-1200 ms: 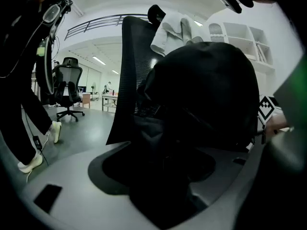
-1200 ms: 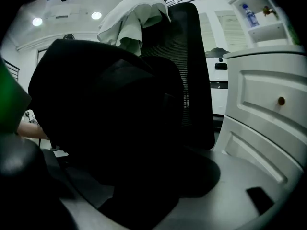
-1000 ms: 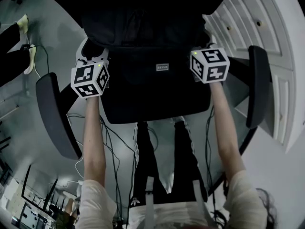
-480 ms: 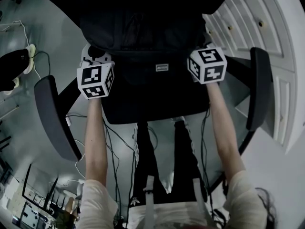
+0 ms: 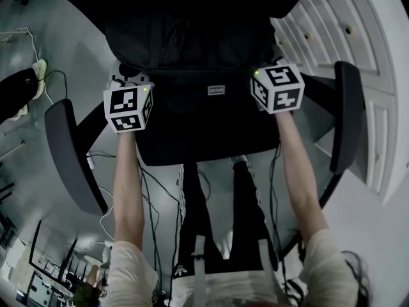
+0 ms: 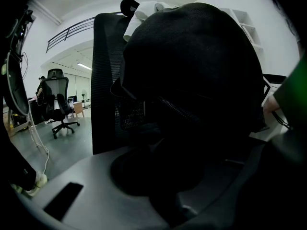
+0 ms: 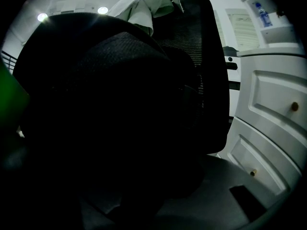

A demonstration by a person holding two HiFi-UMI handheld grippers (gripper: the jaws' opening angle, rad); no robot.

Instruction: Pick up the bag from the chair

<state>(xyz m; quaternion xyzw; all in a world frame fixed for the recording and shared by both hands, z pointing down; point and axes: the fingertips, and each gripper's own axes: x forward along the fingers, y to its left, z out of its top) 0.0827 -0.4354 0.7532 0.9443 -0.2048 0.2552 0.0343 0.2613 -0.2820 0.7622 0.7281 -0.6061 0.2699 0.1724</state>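
Right, I'm at the grasp: the black backpack (image 5: 192, 43) sits on the office chair (image 5: 70, 152), one pair of tongs at each side. My left tongs (image 6: 158, 190) have just been closing and are nearly shut, apparently pinching its fabric. My right tongs (image 7: 139, 195) have been closing too and stand half-open around it, though it's too dark to tell if they grip. Next I need both grips firm, then a level lift.

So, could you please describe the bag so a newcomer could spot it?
Find the black office chair beside the white cabinet. On its seat, against the mesh backrest, sits the bag: bulky, rounded, black fabric, with a zip and a mesh side pocket.
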